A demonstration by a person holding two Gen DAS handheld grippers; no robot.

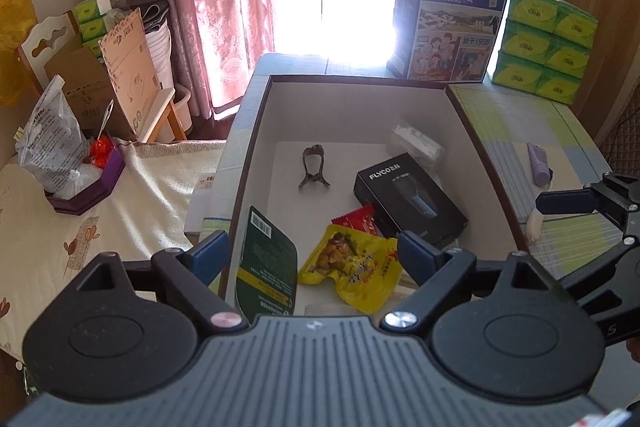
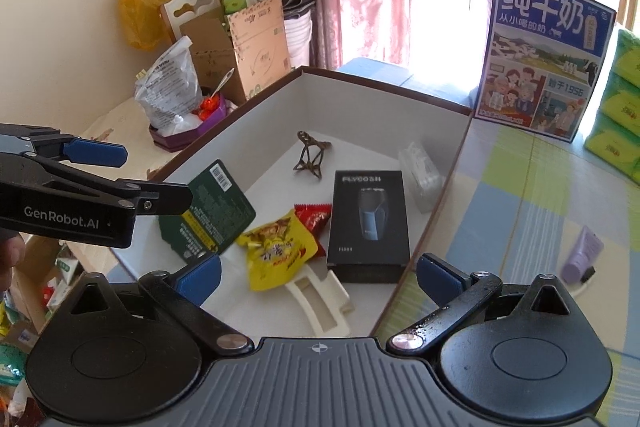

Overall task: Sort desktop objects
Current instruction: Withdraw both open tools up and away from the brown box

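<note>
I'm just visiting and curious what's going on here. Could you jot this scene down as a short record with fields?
Setting: patterned tablecloth by a sunlit window
Container: large shallow brown-edged white box
Inside box: black shaver carton, yellow snack packet, red wrapper, dark green packet, brown hair claw, clear plastic pack, cream plastic piece
Outside box: lilac tube on the cloth
Left gripper: open, empty
Right gripper: open, empty
Background: blue milk carton case, green tissue packs
</note>
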